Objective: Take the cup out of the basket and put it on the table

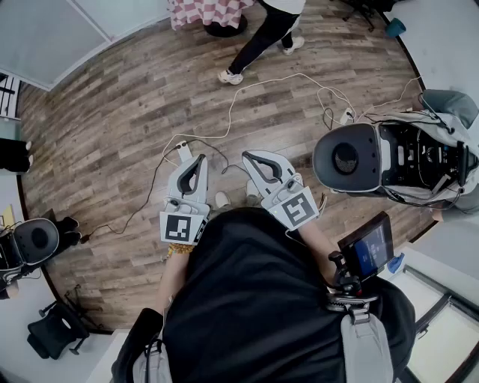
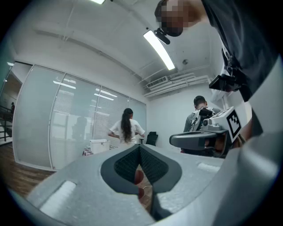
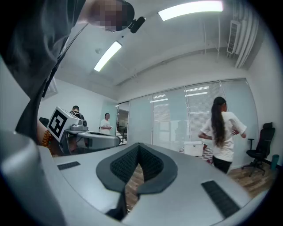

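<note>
No cup, basket or table surface for the task shows in any view. In the head view both grippers are held side by side in front of the person's body, pointing out over the wooden floor. My left gripper [image 1: 199, 159] has its jaws closed tip to tip with nothing between them, and in the left gripper view [image 2: 139, 148] the dark pads meet at the tip. My right gripper [image 1: 248, 155] is likewise shut and empty, and in the right gripper view [image 3: 138, 146] its pads touch at the front.
White and black cables [image 1: 247, 90] trail over the wooden floor [image 1: 112, 112]. A person [image 1: 263, 36] walks at the top by a checkered cloth [image 1: 209, 10]. A round black seat [image 1: 346, 158] and a gear cart [image 1: 426, 161] stand at right. A white box [image 3: 193, 148] sits beside the long-haired person [image 3: 220, 132].
</note>
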Motion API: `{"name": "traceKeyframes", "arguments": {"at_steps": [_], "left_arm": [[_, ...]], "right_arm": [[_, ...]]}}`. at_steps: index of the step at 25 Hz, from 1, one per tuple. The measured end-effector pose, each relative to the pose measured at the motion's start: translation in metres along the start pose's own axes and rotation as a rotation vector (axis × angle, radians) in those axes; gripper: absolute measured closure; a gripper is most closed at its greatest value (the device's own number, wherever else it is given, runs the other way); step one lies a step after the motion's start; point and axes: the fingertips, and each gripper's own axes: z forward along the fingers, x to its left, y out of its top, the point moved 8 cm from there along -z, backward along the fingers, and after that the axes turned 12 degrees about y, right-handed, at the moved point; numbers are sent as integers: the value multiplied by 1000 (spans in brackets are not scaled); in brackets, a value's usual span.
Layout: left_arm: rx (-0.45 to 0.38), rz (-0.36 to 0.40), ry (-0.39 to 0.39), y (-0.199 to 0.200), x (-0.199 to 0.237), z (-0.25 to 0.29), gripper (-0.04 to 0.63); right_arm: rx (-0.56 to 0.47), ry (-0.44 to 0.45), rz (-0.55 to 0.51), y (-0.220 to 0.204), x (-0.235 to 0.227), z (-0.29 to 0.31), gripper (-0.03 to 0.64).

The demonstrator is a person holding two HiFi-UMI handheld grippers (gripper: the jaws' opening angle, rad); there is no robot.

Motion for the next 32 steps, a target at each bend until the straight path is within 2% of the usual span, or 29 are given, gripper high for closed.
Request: {"name": "traceKeyframes", "arguments": {"at_steps": [8, 13, 18, 21, 24, 29, 32], "left_arm": [[-3, 27, 34, 11, 60, -11, 597], [-21, 23, -3, 4, 93, -13, 597], [-18, 20, -34, -11, 103, -4, 597], [11, 25, -49, -18, 105, 13, 597], [32, 32, -35, -22, 113, 41, 597], [30, 43, 6, -24, 118, 104, 597], [43, 49, 9, -14, 122, 153, 597]], "right_arm": [[-11, -2, 59, 8, 8, 46, 607], [-18, 45, 61, 3, 13, 76, 607], [13, -59, 58, -5, 1, 86, 607], [-4, -77, 38, -7, -14, 91, 607], [-35, -20, 55, -10, -39, 108, 607], [-172, 112, 220, -19, -110, 128, 607], [-212, 191, 252, -15, -158, 147, 607]]}}
